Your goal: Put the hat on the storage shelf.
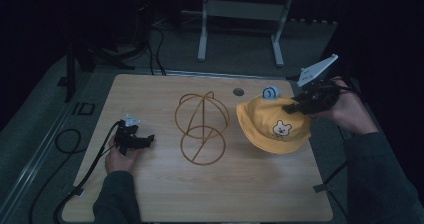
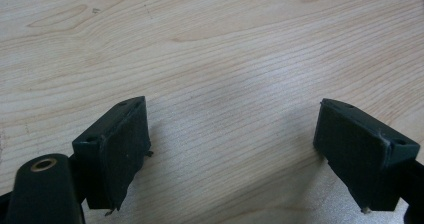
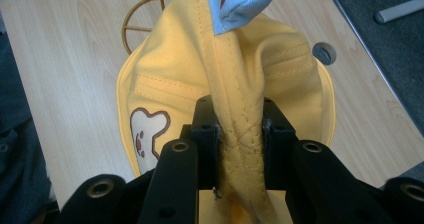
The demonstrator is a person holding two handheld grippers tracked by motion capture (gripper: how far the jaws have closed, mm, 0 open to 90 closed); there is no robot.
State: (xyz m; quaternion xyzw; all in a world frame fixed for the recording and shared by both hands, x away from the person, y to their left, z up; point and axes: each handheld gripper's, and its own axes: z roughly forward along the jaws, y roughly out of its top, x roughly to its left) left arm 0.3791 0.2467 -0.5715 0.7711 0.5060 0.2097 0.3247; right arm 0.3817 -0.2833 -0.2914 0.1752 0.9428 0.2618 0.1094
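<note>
So the right tongs point(image 3: 240, 126) are pinching a fold of the yellow bucket hat point(image 1: 272, 125), gathered cloth squeezed tight between the two black jaws in the right gripper view. From the high view the right tongs point(image 1: 298, 104) sit at the hat's far-right edge, with the grey three-cornered plate point(image 1: 316, 70) sticking up above them and the person's right hand point(image 1: 348, 110) wrapped around the handle. The hat sits on the right part of the wooden worktop point(image 1: 165, 199), with a little bear face patch point(image 1: 282, 129) facing the camera and a light blue ear-like tab point(image 1: 270, 92) poking up at its far side. In the right gripper view that same blue tab point(image 3: 240, 4) hangs at the top of the pinched fold, and the bear patch point(image 3: 145, 134) shows to the left of the jaws.

Just beside the hat, toward the middle of the worktop, there's a gold wire hat stand point(image 1: 201, 128), rings and hoops, standing apart from the hat as far as I can tell. A small round hole point(image 1: 238, 91) is in the worktop near the far edge.

The left tongs point(image 1: 145, 140) are over on the left side, spread wide with bare wood grain point(image 2: 230, 84) between the jaws, held low by the left hand point(image 1: 119, 159), with the cable point(image 1: 95, 164) trailing off toward the near-left corner.
</note>
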